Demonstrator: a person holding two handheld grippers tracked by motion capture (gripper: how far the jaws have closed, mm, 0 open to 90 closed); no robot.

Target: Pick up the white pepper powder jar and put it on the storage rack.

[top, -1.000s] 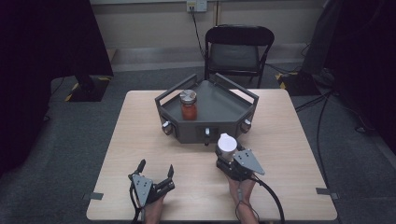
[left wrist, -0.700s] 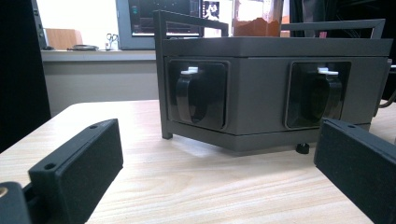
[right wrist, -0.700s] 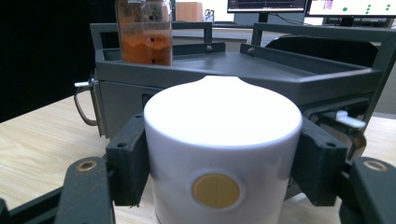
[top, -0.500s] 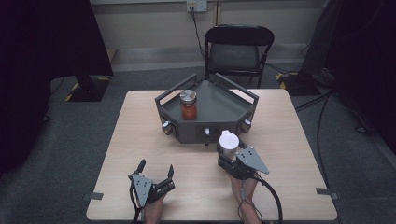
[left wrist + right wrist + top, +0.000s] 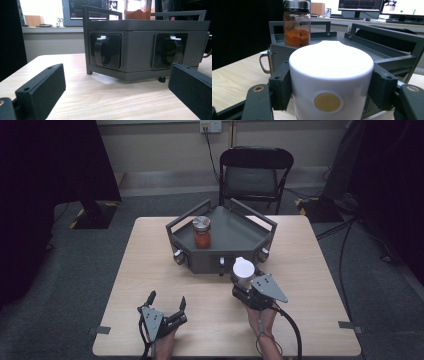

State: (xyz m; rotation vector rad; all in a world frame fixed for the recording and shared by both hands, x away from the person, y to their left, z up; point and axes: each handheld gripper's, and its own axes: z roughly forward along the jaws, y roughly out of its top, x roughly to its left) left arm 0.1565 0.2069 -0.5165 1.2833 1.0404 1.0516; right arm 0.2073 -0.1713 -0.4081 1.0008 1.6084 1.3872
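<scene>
Tongs in the right hand (image 5: pixel 243 281) are clamped on a white cylindrical container (image 5: pixel 243 270), one black pad pressing each side of it. In the right gripper view the container (image 5: pixel 331 75) stands upright between the pads (image 5: pixel 282 85), its flat white top facing up and a small round yellow mark low on its near wall. In the high view it sits just off the near edge of the dark grey tray (image 5: pixel 235 232), at about 5 o'clock from the tray's middle, over the pale wooden table (image 5: pixel 320 285). Whether its base touches the table cannot be told.

Left tongs (image 5: pixel 166 301) stand wide apart with nothing between them, resting low near the table's near edge, at roughly 7 o'clock from the tray. In the left gripper view the two black pads (image 5: pixel 42 90) frame the tray's front wall (image 5: pixel 140 50), which carries two recessed black knobs with white markers.

On the tray's floor, toward 10 o'clock, stands a glass jar (image 5: pixel 202 231) with a metal lid and orange-red contents; the right gripper view shows the jar (image 5: pixel 297 23) upright behind the white container, well apart from it. A black folding chair (image 5: pixel 255 172) stands beyond the table at 12 o'clock.
</scene>
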